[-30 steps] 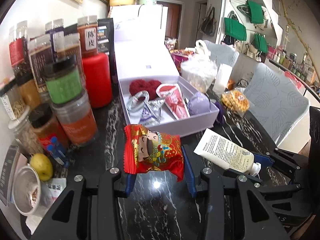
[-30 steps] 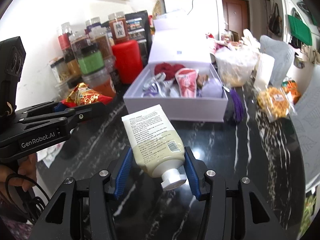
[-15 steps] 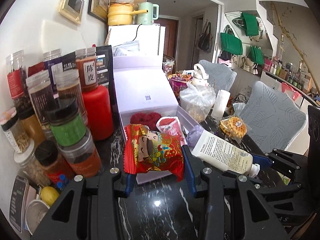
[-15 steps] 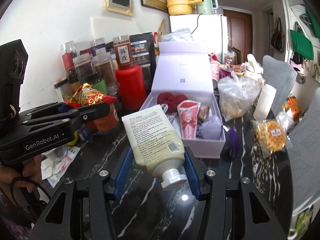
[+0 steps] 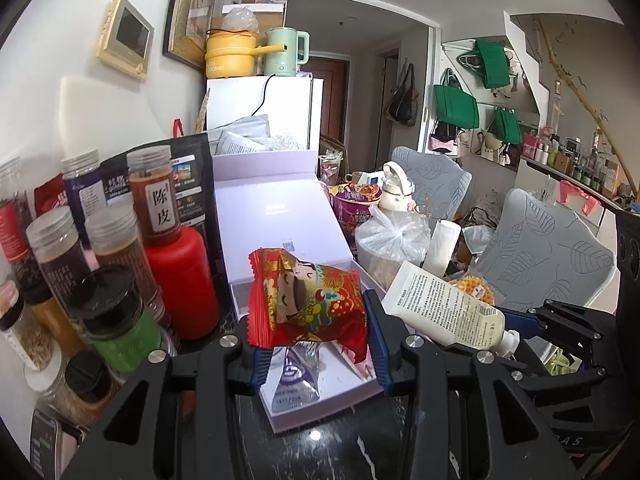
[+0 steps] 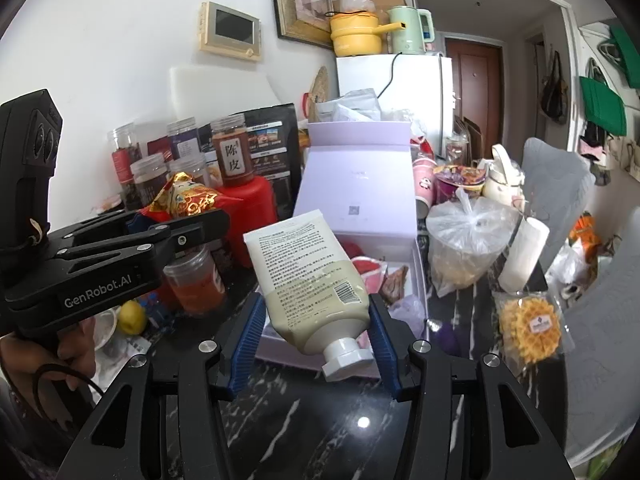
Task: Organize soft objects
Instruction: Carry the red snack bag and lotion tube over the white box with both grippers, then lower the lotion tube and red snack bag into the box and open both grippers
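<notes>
My left gripper [image 5: 316, 340] is shut on a red snack packet [image 5: 306, 304] with a cartoon figure and holds it above the near end of the open lilac box [image 5: 324, 410]. My right gripper [image 6: 312, 340] is shut on a cream-coloured tube [image 6: 308, 280], cap toward me, raised in front of the same box [image 6: 352, 216]. The tube also shows in the left wrist view [image 5: 444, 308], right of the packet. The packet shows in the right wrist view [image 6: 188, 198]. The box holds several soft packets, partly hidden.
Spice jars [image 5: 108, 248] and a red canister [image 5: 180, 280] crowd the left. A tied plastic bag [image 6: 468, 248], a white roll [image 6: 520, 256] and a wrapped waffle [image 6: 528, 326] lie right of the box. The black marble table [image 6: 340, 428] lies below. Grey chairs [image 5: 548, 260] stand right.
Both grippers have risen and moved forward toward the box, each keeping its object. The box interior has dropped below and behind the held items.
</notes>
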A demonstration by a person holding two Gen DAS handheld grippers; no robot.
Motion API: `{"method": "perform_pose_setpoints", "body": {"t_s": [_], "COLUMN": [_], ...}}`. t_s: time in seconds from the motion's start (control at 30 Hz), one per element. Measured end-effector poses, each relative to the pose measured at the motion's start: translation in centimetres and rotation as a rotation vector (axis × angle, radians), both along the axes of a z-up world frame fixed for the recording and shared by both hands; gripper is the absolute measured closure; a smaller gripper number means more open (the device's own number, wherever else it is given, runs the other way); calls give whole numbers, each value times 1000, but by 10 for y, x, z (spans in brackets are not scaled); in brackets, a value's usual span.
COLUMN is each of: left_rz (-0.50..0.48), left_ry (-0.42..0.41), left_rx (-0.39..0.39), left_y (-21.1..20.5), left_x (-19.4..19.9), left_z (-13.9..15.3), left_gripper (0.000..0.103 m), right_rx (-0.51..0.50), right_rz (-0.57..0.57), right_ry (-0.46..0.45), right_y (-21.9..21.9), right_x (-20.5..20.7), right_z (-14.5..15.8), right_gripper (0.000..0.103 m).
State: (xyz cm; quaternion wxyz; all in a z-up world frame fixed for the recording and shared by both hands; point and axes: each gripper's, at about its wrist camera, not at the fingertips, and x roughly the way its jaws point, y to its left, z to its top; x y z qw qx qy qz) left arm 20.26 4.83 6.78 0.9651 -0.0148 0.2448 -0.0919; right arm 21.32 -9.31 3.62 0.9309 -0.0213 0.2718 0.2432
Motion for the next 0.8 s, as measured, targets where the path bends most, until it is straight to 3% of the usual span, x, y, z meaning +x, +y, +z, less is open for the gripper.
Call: {"method": "perform_pose_setpoints", "body": {"t_s": [0.5,0.8], "left_rz": [-10,4], "left_ry": [-30,-8], "left_rx": [5,20], "left_y": [-8,-10], "left_x": [61,100], "left_z": [10,-1], "left_gripper": [63,63], "right_rx": [-7,-9], "right_rz": [7,9], "right_ry": [-23,-7], "right_y": [-2,-1], "right_x": [59,99], "right_z": [9,0], "right_gripper": [52,52]}}
